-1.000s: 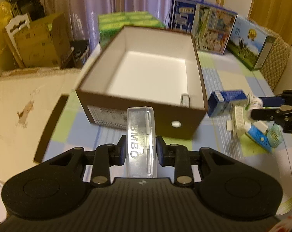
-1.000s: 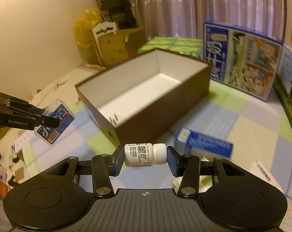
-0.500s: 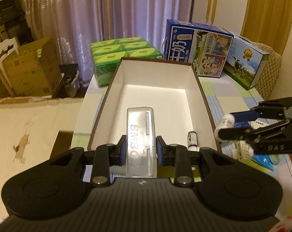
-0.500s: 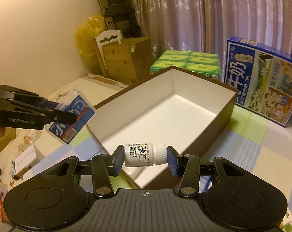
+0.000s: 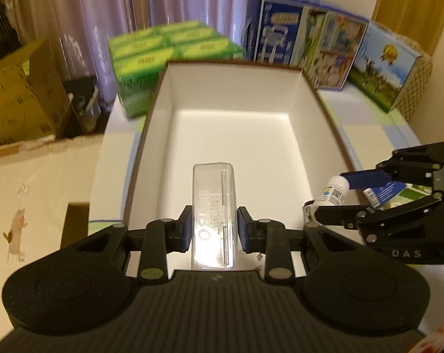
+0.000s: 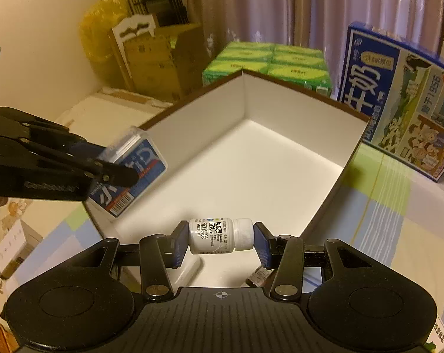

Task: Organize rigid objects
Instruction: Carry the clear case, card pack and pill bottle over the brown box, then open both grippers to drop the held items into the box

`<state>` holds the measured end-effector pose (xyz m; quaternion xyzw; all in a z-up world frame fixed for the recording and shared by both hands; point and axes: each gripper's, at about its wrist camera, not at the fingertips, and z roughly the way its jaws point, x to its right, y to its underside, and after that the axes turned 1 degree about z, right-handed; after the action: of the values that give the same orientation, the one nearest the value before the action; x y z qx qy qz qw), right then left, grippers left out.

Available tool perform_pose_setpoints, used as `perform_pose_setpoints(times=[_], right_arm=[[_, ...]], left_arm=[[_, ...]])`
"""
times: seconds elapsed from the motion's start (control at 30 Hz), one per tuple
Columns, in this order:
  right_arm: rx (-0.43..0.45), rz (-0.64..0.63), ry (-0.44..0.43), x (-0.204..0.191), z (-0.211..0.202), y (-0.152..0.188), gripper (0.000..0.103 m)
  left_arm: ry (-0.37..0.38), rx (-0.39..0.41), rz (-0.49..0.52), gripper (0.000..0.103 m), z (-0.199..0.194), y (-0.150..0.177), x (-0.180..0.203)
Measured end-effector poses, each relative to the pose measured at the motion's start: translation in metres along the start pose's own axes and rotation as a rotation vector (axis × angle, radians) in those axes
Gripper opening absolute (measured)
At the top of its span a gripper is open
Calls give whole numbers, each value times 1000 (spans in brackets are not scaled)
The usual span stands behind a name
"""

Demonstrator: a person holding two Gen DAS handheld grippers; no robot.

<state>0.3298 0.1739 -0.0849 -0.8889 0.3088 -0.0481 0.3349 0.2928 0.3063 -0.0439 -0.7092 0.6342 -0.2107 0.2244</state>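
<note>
My left gripper [image 5: 213,229] is shut on a clear plastic case [image 5: 213,206] and holds it over the near end of the open brown box with white inside [image 5: 233,135]. In the right wrist view the case [image 6: 133,173] shows a blue label, and the left gripper [image 6: 116,173] comes in from the left. My right gripper [image 6: 217,236] is shut on a small white bottle [image 6: 219,235], held sideways above the box's [image 6: 251,158] near corner. In the left wrist view the right gripper [image 5: 336,200] holds the bottle [image 5: 332,194] at the box's right rim.
Green cartons [image 5: 163,53] and blue milk boxes [image 5: 307,38] stand behind the brown box. Cardboard boxes [image 5: 19,100] stand to the left. Small items lie inside the box near my right gripper [image 6: 189,273]. A checked cloth [image 6: 377,211] covers the table.
Both grippers have moved forward and over the brown box with their loads. The box now lies directly below them. Grips are unchanged.
</note>
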Motion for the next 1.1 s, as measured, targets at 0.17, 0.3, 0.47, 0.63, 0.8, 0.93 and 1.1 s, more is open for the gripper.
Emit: perform_pose_setpoints(times=[0.17, 0.3, 0.47, 0.63, 0.8, 0.93, 1.1], right_arm=[[-43, 1, 15, 1, 17, -1, 44], [-61, 2, 25, 0, 25, -1, 44], [-58, 24, 36, 3, 31, -3, 44], [-29, 46, 27, 5, 30, -8, 45], [-16, 34, 42, 2, 25, -8, 57], [-18, 34, 35, 2, 21, -5, 58], [-16, 34, 31, 1, 18, -1, 59]], left_arm=[[6, -58, 13, 26, 24, 0, -3], [3, -75, 20, 26, 35, -3, -5], [2, -58, 32, 42, 38, -9, -5], [3, -50, 34, 47, 34, -13, -8], [10, -52, 34, 48, 31, -13, -9], [17, -58, 34, 48, 30, -11, -8], [17, -58, 33, 48, 28, -9, -7]])
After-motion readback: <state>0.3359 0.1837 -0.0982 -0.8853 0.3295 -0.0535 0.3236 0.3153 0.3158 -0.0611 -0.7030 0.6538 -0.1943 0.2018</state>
